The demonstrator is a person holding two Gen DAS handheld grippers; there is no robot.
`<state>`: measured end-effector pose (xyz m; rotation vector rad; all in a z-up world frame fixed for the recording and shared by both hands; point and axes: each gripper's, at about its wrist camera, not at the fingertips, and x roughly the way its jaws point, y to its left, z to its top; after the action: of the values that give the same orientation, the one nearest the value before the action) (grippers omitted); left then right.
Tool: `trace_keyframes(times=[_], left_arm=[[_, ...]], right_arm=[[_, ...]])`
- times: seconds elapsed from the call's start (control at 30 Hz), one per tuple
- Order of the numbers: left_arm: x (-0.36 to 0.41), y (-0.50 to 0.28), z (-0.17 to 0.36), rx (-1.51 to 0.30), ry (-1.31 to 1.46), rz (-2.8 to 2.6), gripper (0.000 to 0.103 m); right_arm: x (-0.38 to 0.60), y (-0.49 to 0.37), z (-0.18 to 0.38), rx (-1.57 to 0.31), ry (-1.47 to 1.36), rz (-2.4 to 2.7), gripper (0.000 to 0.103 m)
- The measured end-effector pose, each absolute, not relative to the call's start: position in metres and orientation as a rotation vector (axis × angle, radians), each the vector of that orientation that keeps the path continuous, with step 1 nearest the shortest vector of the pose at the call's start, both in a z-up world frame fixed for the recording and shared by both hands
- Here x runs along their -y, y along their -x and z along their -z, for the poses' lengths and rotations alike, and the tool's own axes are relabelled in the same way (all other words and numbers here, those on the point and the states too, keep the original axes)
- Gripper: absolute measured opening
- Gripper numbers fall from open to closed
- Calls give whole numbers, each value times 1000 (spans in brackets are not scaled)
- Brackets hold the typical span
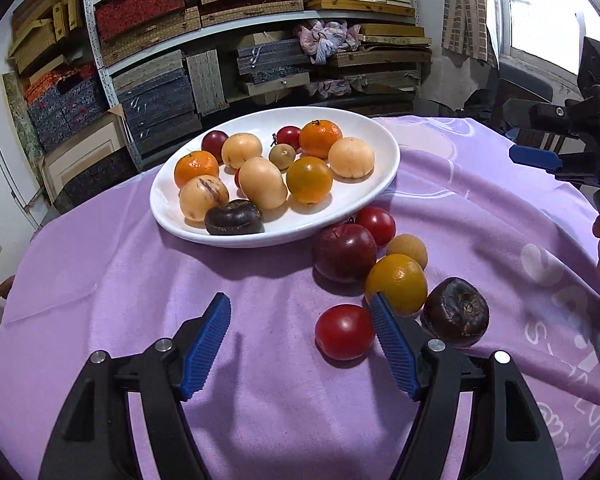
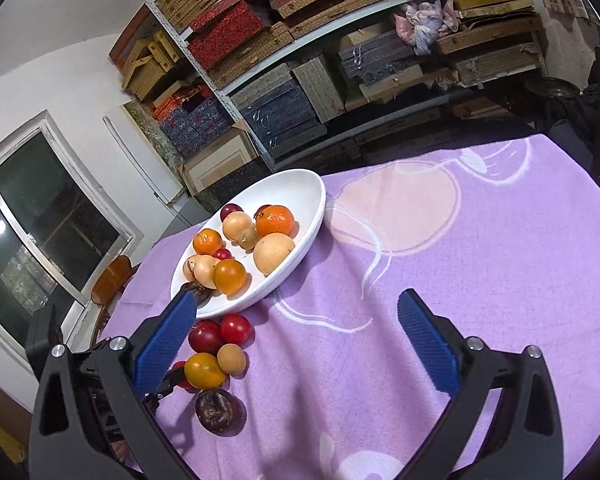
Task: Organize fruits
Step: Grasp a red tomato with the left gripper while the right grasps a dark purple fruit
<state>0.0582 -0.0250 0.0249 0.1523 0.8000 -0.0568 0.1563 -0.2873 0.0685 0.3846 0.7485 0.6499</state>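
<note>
the red tomato (image 1: 345, 332) lies just inside the right finger of the open, empty left hand-held gripper (image 1: 300, 322), nearer than the wide-open right hand-held gripper (image 2: 298, 316).

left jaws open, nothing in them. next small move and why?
Probably ease the left gripper forward and a little right so its jaws straddle the red tomato, then close. That tomato lies loose on the purple cloth, nearest of the six fruits outside the white plate, just inside the right-hand pad. The right gripper is open and empty too, over bare cloth.
</note>
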Motion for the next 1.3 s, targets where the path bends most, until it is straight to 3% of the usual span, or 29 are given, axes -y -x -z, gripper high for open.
trace_keyframes(times=[0.37,0.73,1.13,1.2,1.27,1.3], left_arm=[[-29,-61,-19,-842,-49,-85,76],[-26,-48,-19,-859,-2,40,59],[-24,-35,-16,-871,3,57,58],[-25,-33,-17,-865,5,63,48],[-25,-33,-17,-865,13,71,46],[-25,-33,-17,-866,15,78,37]], right_arm=[[276,-155,-72,-749,-325,-666,99],[258,-145,-73,-742,-224,-694,99],[230,-127,-73,-752,-83,-789,99],[224,-122,-72,-756,-51,-807,99],[220,-118,-72,-753,-26,-818,99],[218,-116,-72,-749,-12,-820,99]])
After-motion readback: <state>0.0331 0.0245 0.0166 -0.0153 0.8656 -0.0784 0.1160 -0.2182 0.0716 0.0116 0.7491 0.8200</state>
